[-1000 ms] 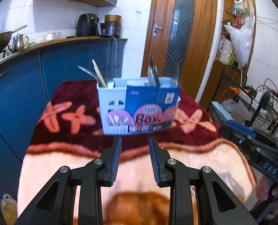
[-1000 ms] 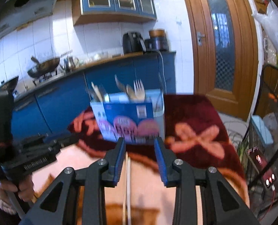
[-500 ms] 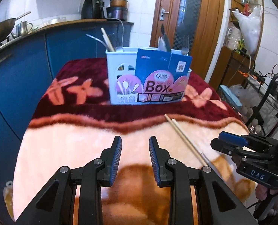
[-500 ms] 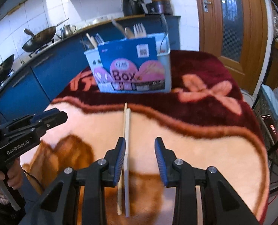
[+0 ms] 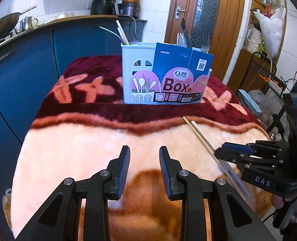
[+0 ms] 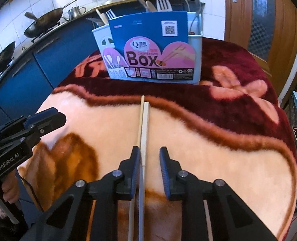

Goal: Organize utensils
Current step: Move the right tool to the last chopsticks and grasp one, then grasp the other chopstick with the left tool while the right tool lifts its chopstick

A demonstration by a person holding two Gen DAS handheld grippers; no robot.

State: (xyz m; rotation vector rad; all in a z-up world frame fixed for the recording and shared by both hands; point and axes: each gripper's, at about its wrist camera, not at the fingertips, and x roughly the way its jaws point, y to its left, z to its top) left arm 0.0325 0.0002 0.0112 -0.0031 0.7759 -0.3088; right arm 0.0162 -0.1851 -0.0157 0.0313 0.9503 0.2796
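A pale blue utensil holder point(image 5: 127, 70) with a blue and pink "Box" card stands at the far side of the blanket-covered table point(image 5: 72, 140); forks, a knife and chopsticks stick out of it. Two pale chopsticks point(image 6: 144, 124) lie side by side on the blanket, pointing at the holder point(image 6: 196, 60). My right gripper point(image 6: 149, 150) is low over their near half, its jaws closing, with the sticks close along the left finger and a gap to the right one. In the left wrist view the chopsticks point(image 5: 200, 137) run under that right gripper point(image 5: 226, 151). My left gripper point(image 5: 144, 150) hangs open over bare blanket, holding nothing.
Blue kitchen cabinets point(image 5: 18, 76) with woks and a kettle line the left and back. A wooden door point(image 5: 206, 10) is behind the holder, and a wire rack point(image 5: 268, 84) with bags stands to the right. A hand holds the left gripper point(image 6: 28, 126) at the table's left edge.
Both grippers have sunk and tipped down toward the blanket. The right one has come down over the chopsticks and its jaws have narrowed around them. The left jaws kept their gap.
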